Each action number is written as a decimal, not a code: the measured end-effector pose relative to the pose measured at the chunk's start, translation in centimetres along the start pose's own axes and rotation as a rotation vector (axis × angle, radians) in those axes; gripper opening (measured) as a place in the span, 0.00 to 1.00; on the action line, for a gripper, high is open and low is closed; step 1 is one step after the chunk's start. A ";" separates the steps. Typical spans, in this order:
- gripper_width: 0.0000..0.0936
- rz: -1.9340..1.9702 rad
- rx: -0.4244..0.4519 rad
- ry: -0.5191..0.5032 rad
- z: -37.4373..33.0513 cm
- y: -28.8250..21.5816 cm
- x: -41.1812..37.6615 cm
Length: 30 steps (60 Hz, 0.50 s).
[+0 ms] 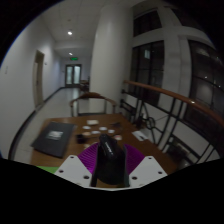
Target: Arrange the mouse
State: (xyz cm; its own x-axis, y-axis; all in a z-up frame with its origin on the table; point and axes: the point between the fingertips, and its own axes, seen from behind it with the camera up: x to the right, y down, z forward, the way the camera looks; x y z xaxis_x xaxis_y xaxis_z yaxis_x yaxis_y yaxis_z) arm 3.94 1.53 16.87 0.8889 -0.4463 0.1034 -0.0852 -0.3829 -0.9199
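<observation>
A black mouse (108, 163) stands on end between my two fingers, whose purple pads (88, 156) show at both its sides. My gripper (109, 168) is shut on the mouse and holds it up above a wooden table (60, 128).
On the table beyond the fingers lie a dark mat (55, 140) and several small white cards (98, 126). A chair (92, 102) stands at the table's far end. A wooden railing (175, 100) runs along the right; a corridor with a door lies beyond.
</observation>
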 end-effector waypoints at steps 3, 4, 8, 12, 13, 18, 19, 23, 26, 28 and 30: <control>0.39 0.009 0.010 -0.076 -2.4 0.6 -5.5; 0.39 0.011 0.005 -0.101 -2.7 0.7 -6.9; 0.39 -0.009 -0.038 -0.183 -4.3 3.5 -12.6; 0.39 -0.059 -0.108 -0.208 -4.3 7.8 -16.4; 0.39 -0.069 -0.126 -0.209 -4.2 8.8 -16.9; 0.39 -0.094 -0.194 -0.203 -3.9 13.9 -18.7; 0.39 -0.099 -0.209 -0.203 -3.8 14.7 -19.0; 0.40 -0.136 -0.256 -0.195 -3.5 17.4 -19.5; 0.40 -0.163 -0.220 -0.178 -3.4 17.6 -19.3; 0.39 -0.178 -0.213 -0.172 -3.3 17.5 -19.3; 0.39 -0.191 -0.210 -0.170 -3.3 17.6 -19.3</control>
State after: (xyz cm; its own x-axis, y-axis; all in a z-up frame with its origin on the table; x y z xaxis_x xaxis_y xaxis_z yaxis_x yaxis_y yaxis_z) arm -16.20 0.75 -0.03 0.9586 -0.2159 0.1854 0.0148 -0.6129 -0.7901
